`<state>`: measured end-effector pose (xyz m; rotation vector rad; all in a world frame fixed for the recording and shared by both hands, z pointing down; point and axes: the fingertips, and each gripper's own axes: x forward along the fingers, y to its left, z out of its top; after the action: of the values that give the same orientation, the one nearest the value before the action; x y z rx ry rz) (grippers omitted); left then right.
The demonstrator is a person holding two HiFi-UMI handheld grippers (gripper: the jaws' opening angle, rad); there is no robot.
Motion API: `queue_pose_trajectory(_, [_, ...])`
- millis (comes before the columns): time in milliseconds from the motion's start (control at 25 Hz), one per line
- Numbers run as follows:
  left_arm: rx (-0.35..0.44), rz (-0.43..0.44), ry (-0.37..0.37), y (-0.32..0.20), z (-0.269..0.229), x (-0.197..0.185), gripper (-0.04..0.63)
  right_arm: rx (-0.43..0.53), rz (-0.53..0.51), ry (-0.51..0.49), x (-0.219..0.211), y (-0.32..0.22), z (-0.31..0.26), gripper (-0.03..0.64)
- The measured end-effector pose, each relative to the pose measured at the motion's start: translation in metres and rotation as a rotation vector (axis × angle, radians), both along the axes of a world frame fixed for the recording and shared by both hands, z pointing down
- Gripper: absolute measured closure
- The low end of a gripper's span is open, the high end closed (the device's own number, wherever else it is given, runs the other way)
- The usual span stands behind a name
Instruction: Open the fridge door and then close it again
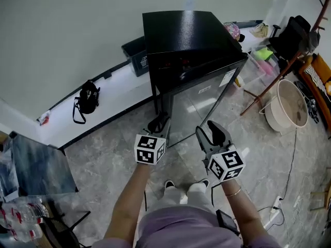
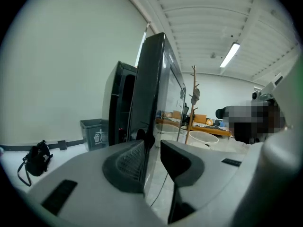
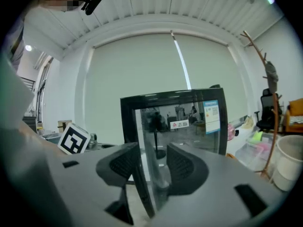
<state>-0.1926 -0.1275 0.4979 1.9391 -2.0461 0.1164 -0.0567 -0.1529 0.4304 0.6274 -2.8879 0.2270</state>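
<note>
A black mini fridge (image 1: 191, 35) stands against the wall, its mirrored door (image 1: 201, 102) slightly ajar. My left gripper (image 1: 159, 122) is at the door's free left edge. In the left gripper view the door edge (image 2: 149, 93) runs between the jaws of the left gripper (image 2: 152, 162); the left pad lies close against it and a small gap shows at the right pad. My right gripper (image 1: 211, 133) hovers in front of the door's lower half. Seen from the right gripper (image 3: 154, 167), the door (image 3: 180, 122) is face-on, the jaws are apart, and a dark slanted strip I cannot identify shows between them.
A grey bin (image 1: 135, 56) stands left of the fridge and a black bag (image 1: 87, 99) lies by the wall. A coat stand (image 1: 274, 76), a beige basin (image 1: 289, 107) and a floor cable (image 1: 289, 174) are at the right. A low table (image 1: 36, 164) and bottles (image 1: 20, 216) are at the left.
</note>
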Motion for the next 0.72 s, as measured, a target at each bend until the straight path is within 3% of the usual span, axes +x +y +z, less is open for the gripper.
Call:
queue_pose_trajectory(280, [-0.014,-0.015,-0.018,-0.012,0.000,-0.017,0.505,-0.036,0.032,-0.007,0.003,-0.013,0.008,0.440])
queue_pose_trajectory(720, [-0.021,-0.038,-0.019,-0.032,0.001,-0.044,0.505,-0.075,-0.019,-0.006,-0.015,-0.032,0.020,0.446])
